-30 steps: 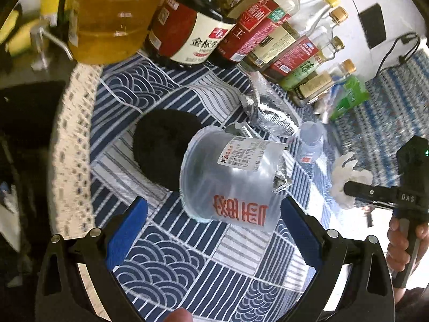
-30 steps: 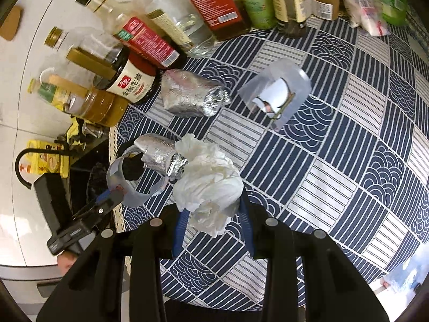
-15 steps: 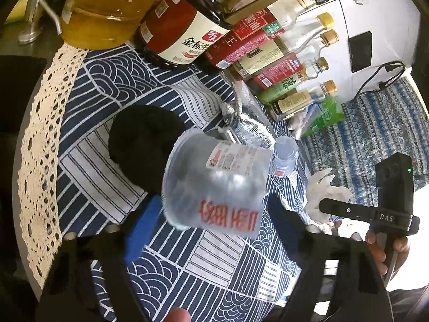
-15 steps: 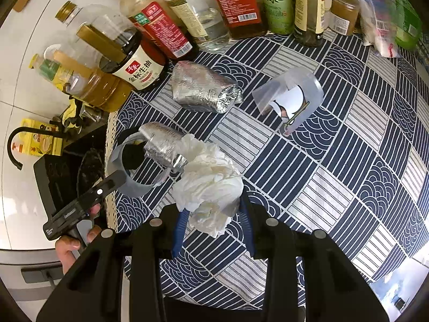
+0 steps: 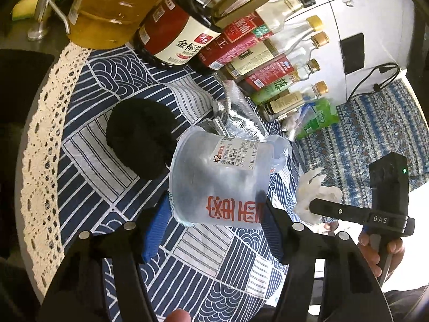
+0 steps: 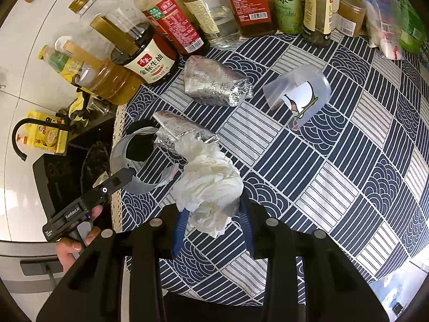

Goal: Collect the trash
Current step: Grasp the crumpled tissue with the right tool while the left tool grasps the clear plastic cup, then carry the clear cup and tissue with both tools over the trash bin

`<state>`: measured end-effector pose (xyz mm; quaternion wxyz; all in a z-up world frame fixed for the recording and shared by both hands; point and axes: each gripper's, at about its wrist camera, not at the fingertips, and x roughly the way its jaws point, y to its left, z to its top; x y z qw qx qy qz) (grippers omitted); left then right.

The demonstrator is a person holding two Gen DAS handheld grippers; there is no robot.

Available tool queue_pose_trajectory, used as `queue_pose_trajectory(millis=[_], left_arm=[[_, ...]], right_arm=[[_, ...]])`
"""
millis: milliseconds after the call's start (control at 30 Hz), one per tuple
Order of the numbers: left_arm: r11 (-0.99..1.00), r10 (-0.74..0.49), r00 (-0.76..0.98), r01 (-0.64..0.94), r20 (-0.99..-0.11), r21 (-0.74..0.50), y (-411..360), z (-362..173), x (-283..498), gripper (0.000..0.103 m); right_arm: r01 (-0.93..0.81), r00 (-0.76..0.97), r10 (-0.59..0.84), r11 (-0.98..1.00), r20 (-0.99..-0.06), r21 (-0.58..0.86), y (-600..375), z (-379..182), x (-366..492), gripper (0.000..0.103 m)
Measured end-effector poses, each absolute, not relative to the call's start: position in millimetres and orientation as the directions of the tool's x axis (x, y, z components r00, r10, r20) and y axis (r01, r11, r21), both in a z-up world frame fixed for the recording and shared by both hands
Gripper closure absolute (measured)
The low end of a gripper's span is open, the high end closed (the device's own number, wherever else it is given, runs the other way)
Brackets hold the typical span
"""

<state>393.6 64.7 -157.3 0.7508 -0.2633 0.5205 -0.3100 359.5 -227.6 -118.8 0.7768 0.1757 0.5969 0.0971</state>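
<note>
Left claw (image 5: 217, 222): closed across the lower body of a translucent plastic cup (image 5: 222, 179) with red lettering and a white label. The cup is lifted clear of the bench (image 5: 88, 161), tilted, with its open mouth turned away from the camera. The jaws have just been closing, and the cup sits between them.

Right claw (image 6: 213, 224): clamped fully on a wad of crumpled white tissue (image 6: 209, 185), held above the patterned cloth just beside the cup's mouth.

Next out, a foil wrapper (image 6: 185, 134) lies with one end at or inside the cup's mouth; which, the views do not settle. Beyond it, a second foil wrapper (image 6: 214, 86) and a second clear cup (image 6: 297, 94) on its side lie loose on the cloth. At the far edge stands a row of sauce and oil bottles (image 6: 166, 21).

Judged step: the cup serves as the collector, and the tissue goes in next.

Risks:
- The thin cup wall may buckle or slip under the squeeze, since the hold is low on a tapered body.
- The tilted mouth could shed the foil, if it is inside at all.
- The tissue bulges wider than the pads and may snag on the rim or the foil.
- A reach for the far wrapper passes near the bottles, and a knock could topple one.
</note>
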Motion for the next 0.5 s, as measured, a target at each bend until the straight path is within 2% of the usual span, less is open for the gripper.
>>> queue_pose_trajectory(millis=[500], left_arm=[[0.72,-0.681,0.368,0.181,-0.633,-0.67,115.6,-101.4,365.7,0.042]], right_arm=[[-0.054,0.248,0.432,0.9,-0.867,0.433,-170.1,-107.0,366.0,0.066]])
